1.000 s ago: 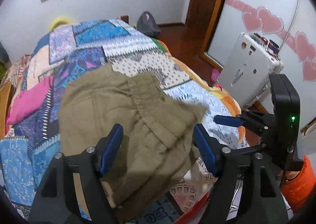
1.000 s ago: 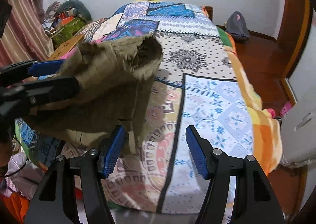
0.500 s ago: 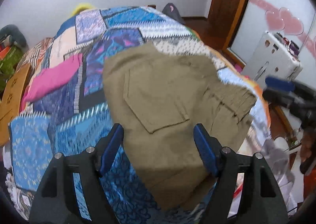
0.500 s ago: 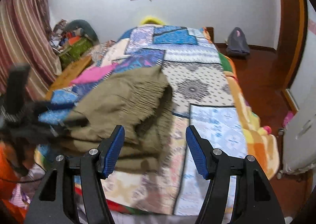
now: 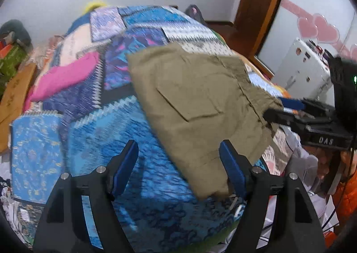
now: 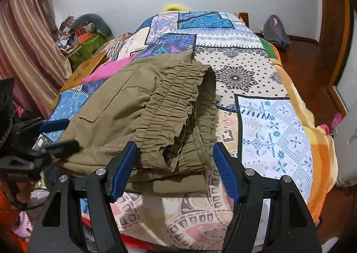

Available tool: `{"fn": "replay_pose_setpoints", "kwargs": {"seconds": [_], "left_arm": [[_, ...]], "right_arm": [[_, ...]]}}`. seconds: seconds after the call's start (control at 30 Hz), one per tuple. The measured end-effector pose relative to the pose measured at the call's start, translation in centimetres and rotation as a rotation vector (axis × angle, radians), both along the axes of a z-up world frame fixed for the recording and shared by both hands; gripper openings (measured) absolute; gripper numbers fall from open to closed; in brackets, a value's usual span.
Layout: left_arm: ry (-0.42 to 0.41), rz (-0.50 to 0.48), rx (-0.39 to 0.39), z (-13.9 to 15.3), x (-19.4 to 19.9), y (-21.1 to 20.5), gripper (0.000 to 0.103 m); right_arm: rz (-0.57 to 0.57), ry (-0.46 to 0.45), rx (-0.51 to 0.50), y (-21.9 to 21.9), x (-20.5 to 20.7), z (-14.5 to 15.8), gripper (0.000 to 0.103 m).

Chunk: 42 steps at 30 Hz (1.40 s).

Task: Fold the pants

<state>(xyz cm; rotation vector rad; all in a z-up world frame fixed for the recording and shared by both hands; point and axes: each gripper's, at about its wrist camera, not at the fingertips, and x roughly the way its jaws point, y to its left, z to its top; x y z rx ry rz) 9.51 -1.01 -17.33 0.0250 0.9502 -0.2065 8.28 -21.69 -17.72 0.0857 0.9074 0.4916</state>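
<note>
Pants [image 6: 138,105] lie part-folded on the bed [image 6: 279,119], centre frame, a fold seemingly just laid; both the left tool [image 5: 178,166] and right tool [image 6: 174,166] gape, gripping nothing, so regripping an edge likely comes next, pink cloth [image 5: 64,76] lying clear at left.

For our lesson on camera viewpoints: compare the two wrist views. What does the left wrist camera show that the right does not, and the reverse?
Only the left wrist view shows the flat patch pocket on the khaki pants, the pink heart decals and the white appliance.

Only the right wrist view shows the pants' gathered elastic waistband bunched at the near end, and the striped curtain.

Both show the patchwork bedspread, the pink garment, and both tools open: left tool, right tool.
</note>
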Motion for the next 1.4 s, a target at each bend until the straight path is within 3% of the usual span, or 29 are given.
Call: {"fn": "replay_pose_setpoints", "kwargs": {"seconds": [0.23, 0.43, 0.63, 0.73, 0.8, 0.9, 0.93, 0.97, 1.03, 1.23, 1.4], "left_arm": [[-0.078, 0.095, 0.065, 2.0, 4.2, 2.8, 0.075], [-0.057, 0.115, 0.063, 1.2, 11.1, 4.2, 0.075], [0.096, 0.038, 0.066, -3.4, 18.0, 3.9, 0.075], [0.172, 0.053, 0.001, -6.2, 20.4, 4.9, 0.075], [0.208, 0.05, -0.085, -7.4, 21.8, 5.7, 0.075], [0.223, 0.044, -0.133, -8.3, 23.2, 6.1, 0.064], [0.224, 0.038, -0.133, -8.3, 23.5, 6.0, 0.049], [0.223, 0.034, -0.131, -8.4, 23.6, 5.9, 0.027], [0.212, 0.038, -0.07, -8.4, 23.7, 5.7, 0.013], [0.17, 0.068, 0.007, -7.8, 21.7, 7.4, 0.008], [0.151, 0.172, 0.109, -7.9, 19.1, 10.0, 0.003]], "right_arm": [[-0.016, -0.013, 0.014, -0.5, -1.5, 1.3, 0.067], [0.003, 0.025, 0.005, 0.6, -1.6, 0.0, 0.067], [0.022, 0.073, 0.009, 0.6, -0.5, -1.9, 0.069], [0.026, 0.077, 0.005, 0.3, 0.0, -2.2, 0.069], [0.031, 0.078, -0.001, 0.1, 0.6, -2.5, 0.069], [0.035, 0.084, -0.007, -0.1, 1.5, -2.7, 0.069], [0.035, 0.084, -0.012, -0.2, 1.9, -2.8, 0.069], [0.035, 0.084, -0.015, -0.3, 2.2, -2.9, 0.069], [0.038, 0.088, -0.025, -0.4, 3.1, -3.0, 0.069], [0.068, 0.082, -0.085, -0.9, 6.5, -3.7, 0.071], [0.124, 0.069, -0.145, 0.1, 10.4, -4.2, 0.072]]}}
